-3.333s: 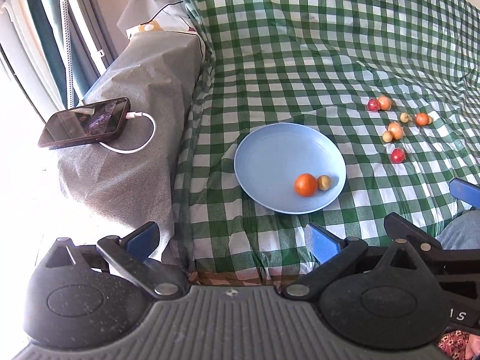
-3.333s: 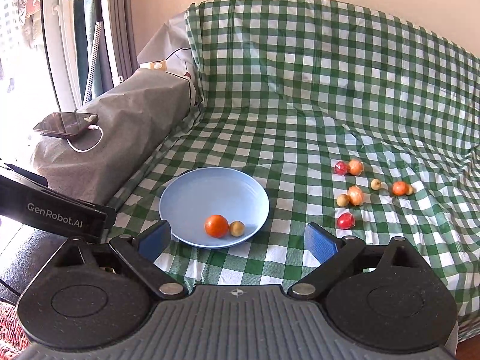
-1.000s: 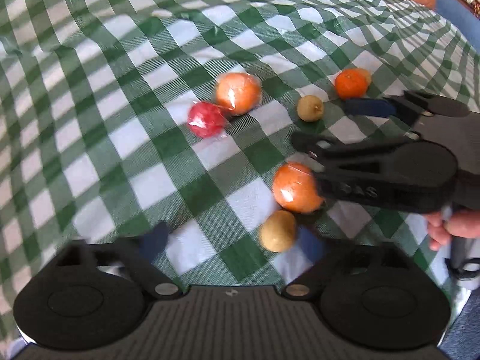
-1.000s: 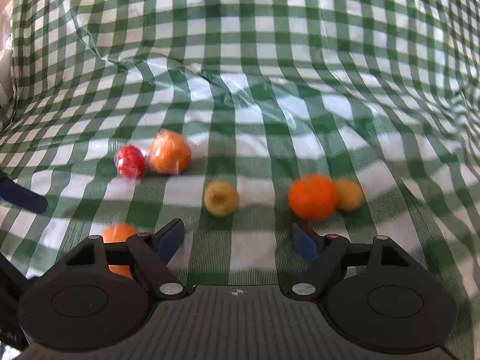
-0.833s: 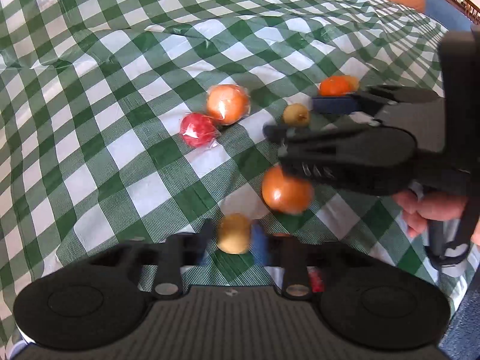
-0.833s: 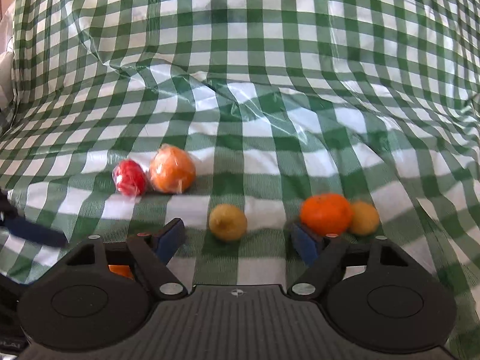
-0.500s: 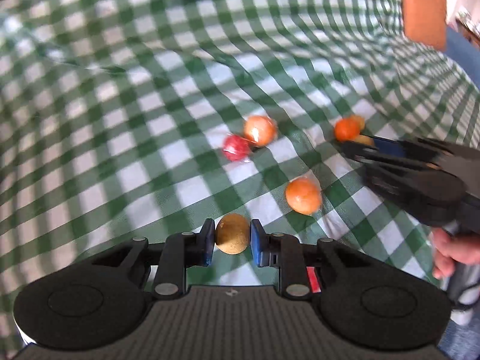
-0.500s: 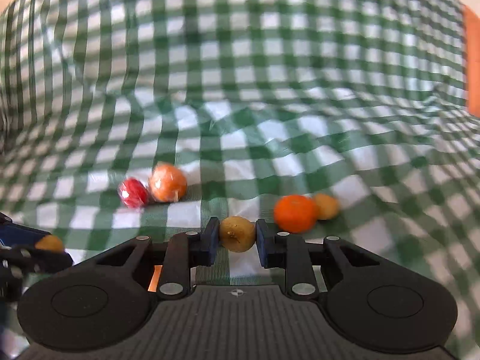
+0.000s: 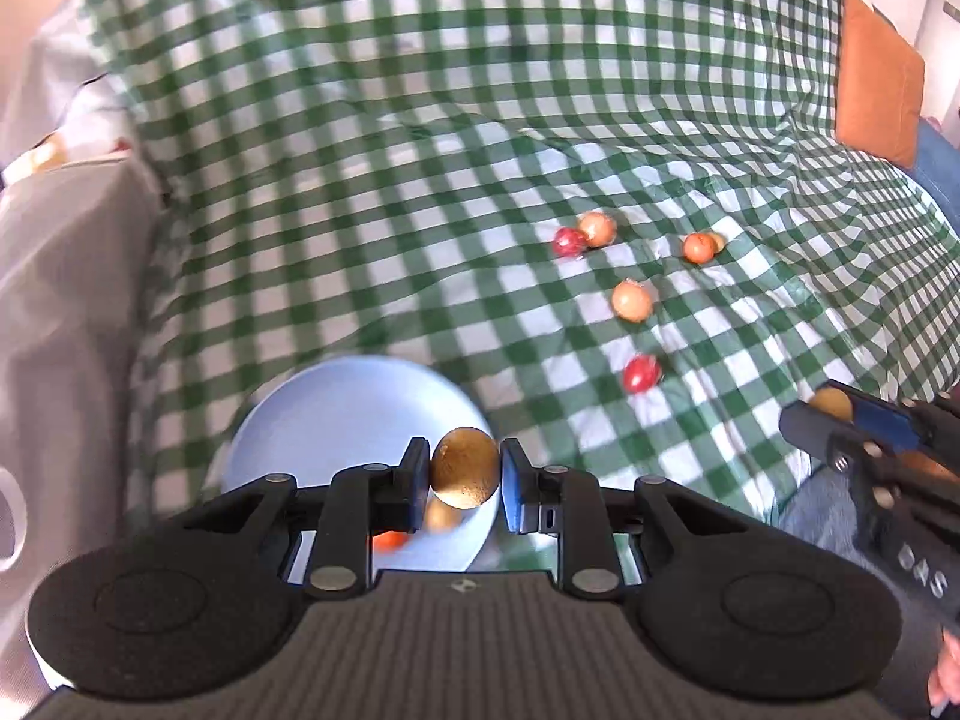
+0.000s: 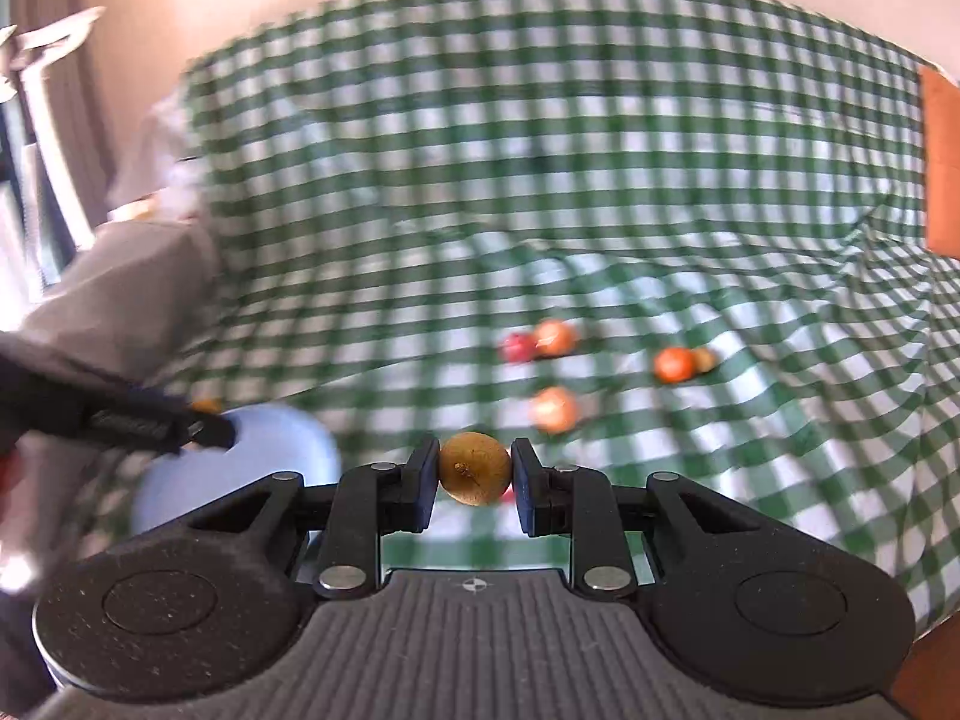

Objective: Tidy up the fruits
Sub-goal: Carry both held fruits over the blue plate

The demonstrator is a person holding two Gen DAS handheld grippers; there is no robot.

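Bright daylight — motion-blurred, fisheye-warped edges.

Bare cloth [image 9: 390, 210] beyond plate [image 9: 336, 402]

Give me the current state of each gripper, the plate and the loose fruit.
left gripper: shut on a brown fruit, above the plate.
right gripper: shut on another brown fruit.
blue plate: holds two fruits.
Six fruits: loose on the checked cloth.

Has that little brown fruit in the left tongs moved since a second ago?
Yes. The brown fruit, then lying on the checked cloth beside an orange one, is now pinched in the left tongs over the blue plate.
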